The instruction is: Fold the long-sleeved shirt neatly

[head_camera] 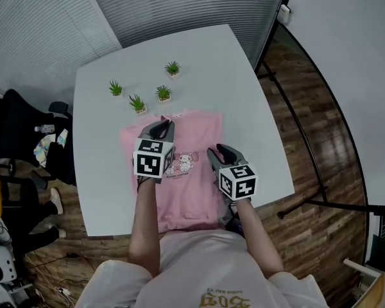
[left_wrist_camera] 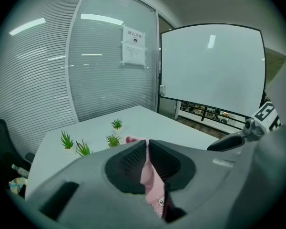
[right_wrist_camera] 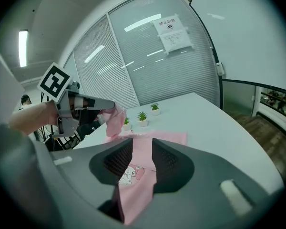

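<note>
The pink shirt (head_camera: 196,136) lies on the table (head_camera: 256,108), reaching its near edge. The left gripper's (head_camera: 163,128) fingers pinch a raised fold; the right gripper's (head_camera: 219,153) fingers stand apart over its right side. Small plants (head_camera: 163,94) crowd its far edge.

1. The head view looks steeply down from above the person onto the counter (head_camera: 244,108), with the glass wall (head_camera: 179,5) at 12 o'clock.
2. The left gripper view sits close behind its own fingers (left_wrist_camera: 128,163) and faces across the counter, with the potted plants (left_wrist_camera: 117,124) at 11 o'clock and the whiteboard (left_wrist_camera: 212,70) at 2 o'clock.
3. The right gripper view sits just behind its own fingers (right_wrist_camera: 117,161) and faces the glass wall, with the left gripper (right_wrist_camera: 112,108) at 9 o'clock.
4. All three views share the pink shirt (head_camera: 199,133), the plants and the counter.
</note>
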The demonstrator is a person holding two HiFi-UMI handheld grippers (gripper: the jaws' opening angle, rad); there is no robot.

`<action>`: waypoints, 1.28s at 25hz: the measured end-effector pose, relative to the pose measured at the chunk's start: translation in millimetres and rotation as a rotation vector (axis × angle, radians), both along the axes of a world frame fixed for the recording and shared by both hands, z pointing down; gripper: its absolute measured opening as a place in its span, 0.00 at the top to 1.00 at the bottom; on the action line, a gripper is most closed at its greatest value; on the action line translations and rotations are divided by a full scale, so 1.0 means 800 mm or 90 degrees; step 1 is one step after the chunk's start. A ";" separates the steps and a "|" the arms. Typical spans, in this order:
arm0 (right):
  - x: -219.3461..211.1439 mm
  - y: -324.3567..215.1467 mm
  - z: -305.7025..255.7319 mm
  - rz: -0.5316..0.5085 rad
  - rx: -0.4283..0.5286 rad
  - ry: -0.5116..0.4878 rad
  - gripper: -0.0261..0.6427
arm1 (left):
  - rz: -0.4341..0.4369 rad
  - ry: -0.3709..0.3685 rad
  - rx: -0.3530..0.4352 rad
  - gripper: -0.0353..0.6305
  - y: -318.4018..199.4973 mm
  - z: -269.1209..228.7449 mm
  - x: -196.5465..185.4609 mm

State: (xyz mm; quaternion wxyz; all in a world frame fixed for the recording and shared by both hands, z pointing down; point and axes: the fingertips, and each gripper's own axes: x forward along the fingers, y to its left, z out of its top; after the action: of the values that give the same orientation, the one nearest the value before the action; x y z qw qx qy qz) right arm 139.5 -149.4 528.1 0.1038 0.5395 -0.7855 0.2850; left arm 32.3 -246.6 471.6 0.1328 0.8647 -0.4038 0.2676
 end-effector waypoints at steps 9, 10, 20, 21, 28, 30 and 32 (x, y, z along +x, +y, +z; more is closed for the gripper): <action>0.029 0.010 0.020 0.005 -0.019 0.000 0.75 | 0.033 -0.011 -0.028 0.90 0.007 0.041 0.056; 0.032 0.011 0.022 0.004 -0.021 0.000 0.75 | 0.036 -0.015 -0.034 0.90 0.008 0.049 0.063; 0.071 0.024 0.046 0.006 -0.045 -0.002 0.75 | 0.059 -0.061 -0.059 0.90 0.014 0.120 0.112; 0.075 0.025 0.048 0.007 -0.048 -0.002 0.75 | 0.061 -0.064 -0.058 0.90 0.015 0.126 0.117; 0.093 0.039 0.066 0.010 -0.064 -0.009 0.75 | 0.084 -0.080 -0.083 0.89 0.032 0.160 0.149; 0.097 0.043 0.070 0.010 -0.066 -0.010 0.75 | 0.094 -0.069 -0.088 0.78 0.036 0.166 0.159; 0.102 0.046 0.072 0.011 -0.067 -0.011 0.75 | 0.105 -0.057 -0.084 0.65 0.039 0.167 0.169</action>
State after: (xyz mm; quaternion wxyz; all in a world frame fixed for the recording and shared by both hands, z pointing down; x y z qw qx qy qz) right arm 220.7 -112.9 585.5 0.1229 0.5375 -0.7657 0.3312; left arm 167.4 -215.2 604.9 0.1486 0.8715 -0.3183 0.3423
